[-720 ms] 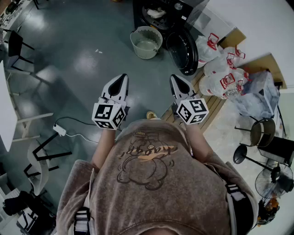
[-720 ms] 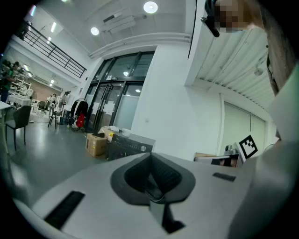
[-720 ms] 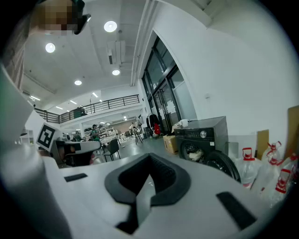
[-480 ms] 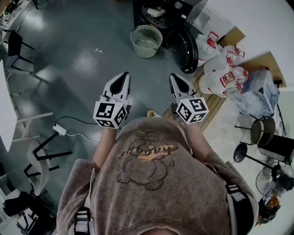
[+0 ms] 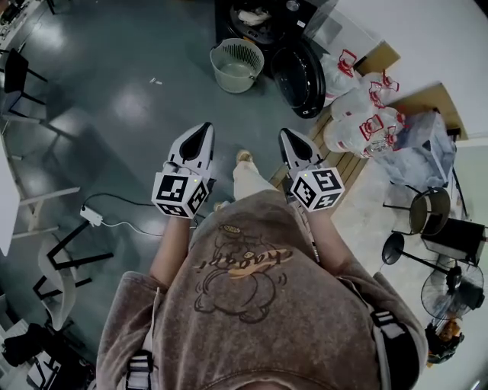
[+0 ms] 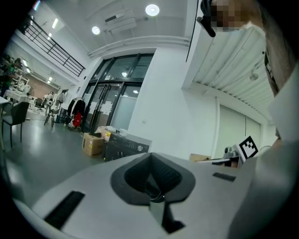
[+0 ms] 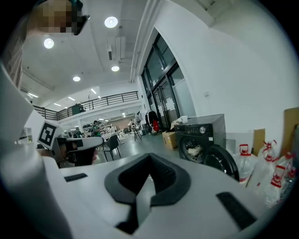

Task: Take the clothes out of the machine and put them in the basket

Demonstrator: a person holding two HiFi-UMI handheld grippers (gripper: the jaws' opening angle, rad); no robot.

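Note:
In the head view the black washing machine [image 5: 267,19] stands at the top, its round door [image 5: 297,76] swung open toward me. Pale clothes [image 5: 250,15] lie in the drum. A pale green basket [image 5: 237,65] sits on the floor left of the door and looks empty. Both grippers are held out at waist height, well short of the machine. My left gripper [image 5: 203,129] is shut with nothing in it. My right gripper [image 5: 285,135] is also shut and empty. The right gripper view shows the machine [image 7: 202,135] and clothes [image 7: 195,150] ahead to the right.
White bags with red handles [image 5: 358,114] are piled on a wooden pallet [image 5: 352,166] right of the machine. A power strip and cable [image 5: 91,217] lie on the floor at left, near white chairs [image 5: 61,266]. A fan [image 5: 451,288] stands at right. A cardboard box [image 6: 92,144] sits beside the machine.
The person has stepped forward: a leg and foot now show between the grippers, and machine and basket have shifted up and left. Both grippers stay shut.

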